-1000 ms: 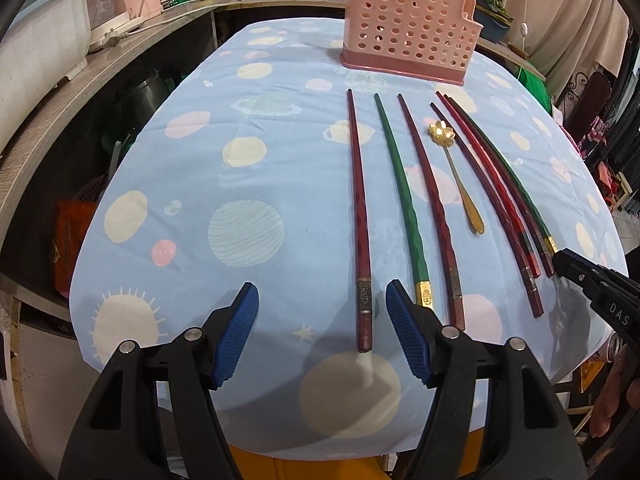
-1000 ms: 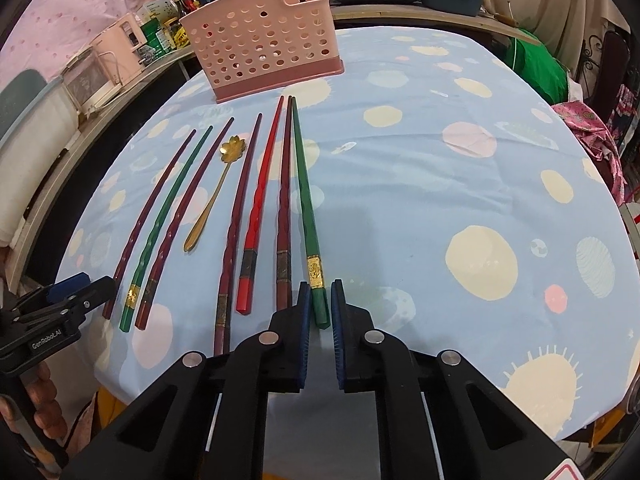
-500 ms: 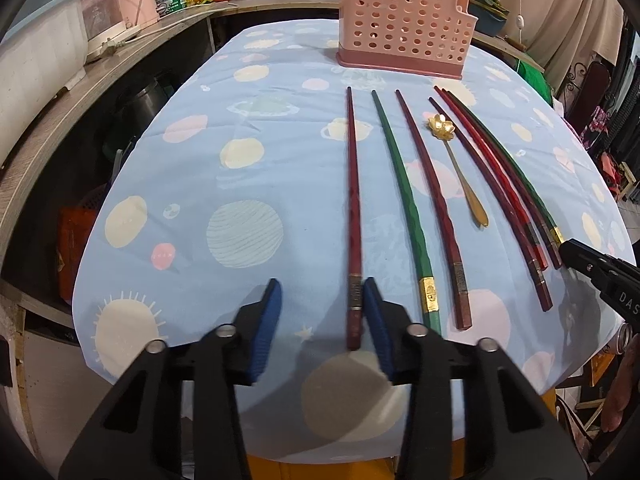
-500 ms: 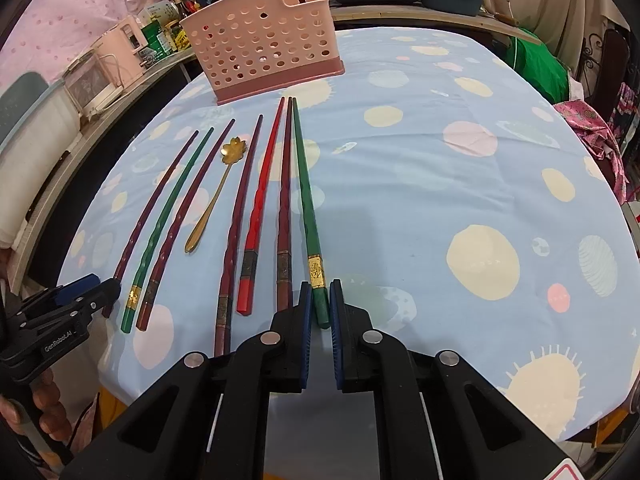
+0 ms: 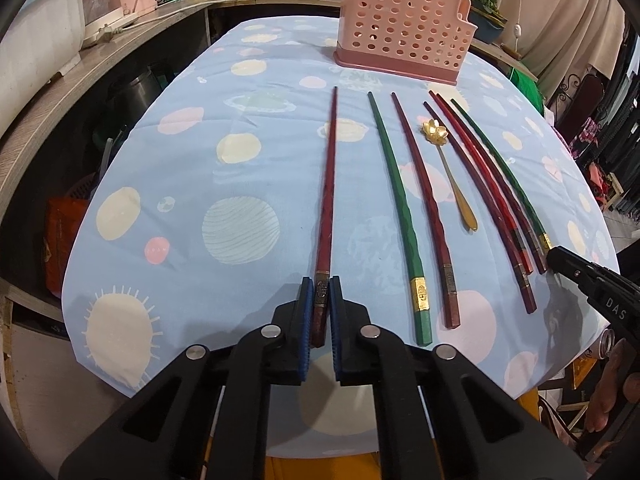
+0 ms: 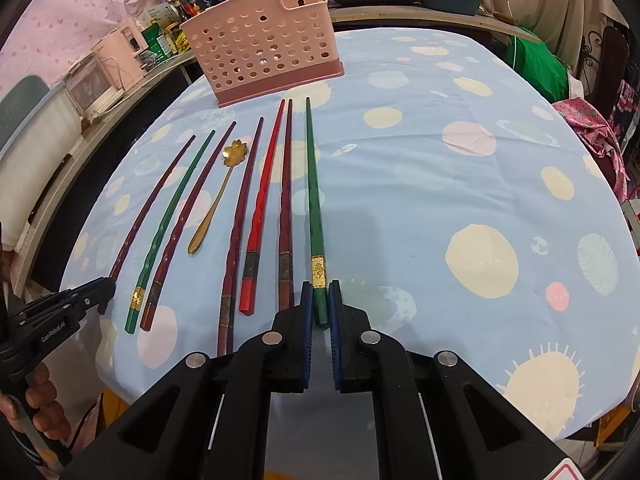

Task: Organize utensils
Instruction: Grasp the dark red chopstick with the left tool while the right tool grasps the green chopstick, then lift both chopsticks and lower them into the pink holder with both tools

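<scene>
Jaws clamp dark red chopstick [image 5: 325,216], green chopstick [image 6: 313,208]

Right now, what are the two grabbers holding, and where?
The left gripper pinches a dark red chopstick by its thick end. The right gripper pinches a green chopstick, also by its thick end.

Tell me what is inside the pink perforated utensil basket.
Through the holes of the pink perforated plastic basket nothing shows inside, though the walls hide most of the interior. All chopsticks and the gold spoon lie on the tablecloth.
</scene>
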{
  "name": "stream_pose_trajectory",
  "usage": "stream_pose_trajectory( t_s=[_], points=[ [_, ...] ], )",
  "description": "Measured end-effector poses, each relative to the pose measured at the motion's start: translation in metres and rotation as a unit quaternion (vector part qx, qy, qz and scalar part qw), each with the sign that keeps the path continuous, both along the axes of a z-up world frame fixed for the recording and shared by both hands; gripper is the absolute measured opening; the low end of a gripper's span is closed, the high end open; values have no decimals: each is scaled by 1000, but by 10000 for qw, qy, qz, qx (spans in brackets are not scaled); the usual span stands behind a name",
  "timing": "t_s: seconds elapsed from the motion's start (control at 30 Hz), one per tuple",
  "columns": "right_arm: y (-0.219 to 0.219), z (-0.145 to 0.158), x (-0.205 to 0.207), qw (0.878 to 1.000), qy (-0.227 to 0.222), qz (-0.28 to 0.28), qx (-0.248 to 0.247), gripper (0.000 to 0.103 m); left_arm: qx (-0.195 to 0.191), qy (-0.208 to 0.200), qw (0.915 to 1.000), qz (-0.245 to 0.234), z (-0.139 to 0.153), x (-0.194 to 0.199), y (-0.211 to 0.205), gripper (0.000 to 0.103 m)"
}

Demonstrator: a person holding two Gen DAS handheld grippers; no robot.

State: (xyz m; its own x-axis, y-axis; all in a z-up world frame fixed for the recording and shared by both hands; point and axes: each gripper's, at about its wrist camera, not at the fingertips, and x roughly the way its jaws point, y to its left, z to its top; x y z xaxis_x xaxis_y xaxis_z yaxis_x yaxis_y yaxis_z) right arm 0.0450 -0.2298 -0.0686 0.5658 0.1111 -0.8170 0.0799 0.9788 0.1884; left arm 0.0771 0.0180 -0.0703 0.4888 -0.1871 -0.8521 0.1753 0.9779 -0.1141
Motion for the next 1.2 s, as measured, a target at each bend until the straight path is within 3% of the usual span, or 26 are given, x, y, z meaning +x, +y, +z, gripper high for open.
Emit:
stream_pose_trajectory(
  t_s=[0.27, 0.67, 1.2],
  points=[
    [-4, 28, -4, 9994, -337, -21, 69, 7, -94, -146, 9998, 65, 20, -1, 5, 7],
    [-21, 89, -2, 9940, -1058, -187, 182, 7, -247, -706, 9970, 176, 79, 11, 12, 7],
    [-48, 161, 38, 9820, -1845, -366, 164, 7, -334, -1700, 9842, 379, 167, 53, 14, 7]
  ],
)
